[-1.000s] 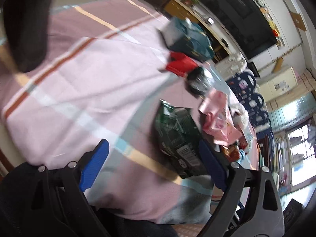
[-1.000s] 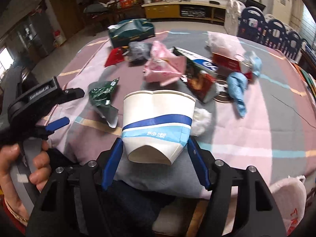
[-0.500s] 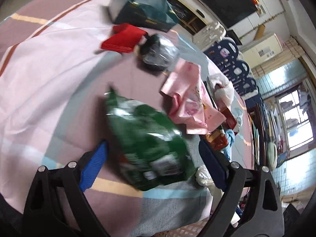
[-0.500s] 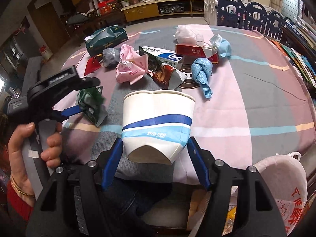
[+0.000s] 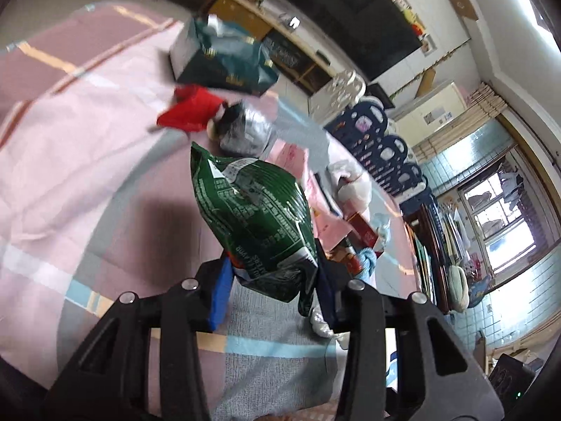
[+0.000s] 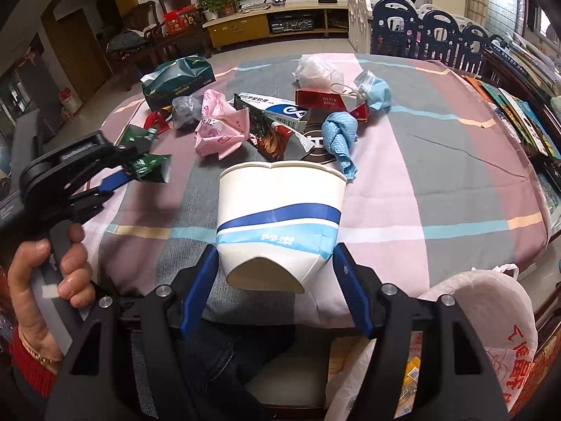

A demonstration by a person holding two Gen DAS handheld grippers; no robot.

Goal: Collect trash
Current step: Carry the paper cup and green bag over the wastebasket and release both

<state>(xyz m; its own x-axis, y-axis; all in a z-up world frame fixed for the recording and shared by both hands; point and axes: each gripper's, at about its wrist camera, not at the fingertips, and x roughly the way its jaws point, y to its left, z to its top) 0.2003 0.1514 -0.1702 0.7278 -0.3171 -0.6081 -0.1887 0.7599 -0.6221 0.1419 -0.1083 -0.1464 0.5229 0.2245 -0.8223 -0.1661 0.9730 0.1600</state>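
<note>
My left gripper (image 5: 271, 289) is shut on a green foil snack bag (image 5: 256, 221) and holds it lifted off the striped tablecloth (image 5: 70, 175). The bag also shows in the right wrist view (image 6: 147, 165), in the left gripper (image 6: 115, 172) at the left. My right gripper (image 6: 277, 291) is shut on a white paper cup with blue bands (image 6: 280, 217), held above the table's near edge. More trash lies mid-table: a pink wrapper (image 6: 221, 129), a blue cloth (image 6: 340, 137), a red carton (image 6: 329, 101).
A teal tissue pack (image 6: 178, 80), a grey crumpled bag (image 6: 186, 108) and a white plastic bag (image 6: 315, 70) lie farther back. A white trash bag with red print (image 6: 491, 315) hangs open at the near right. Navy playpen fencing (image 6: 431, 31) stands behind the table.
My left gripper closed on the green snack bag and lifted it off the cloth. My right gripper kept holding the paper cup, shifting slightly.
</note>
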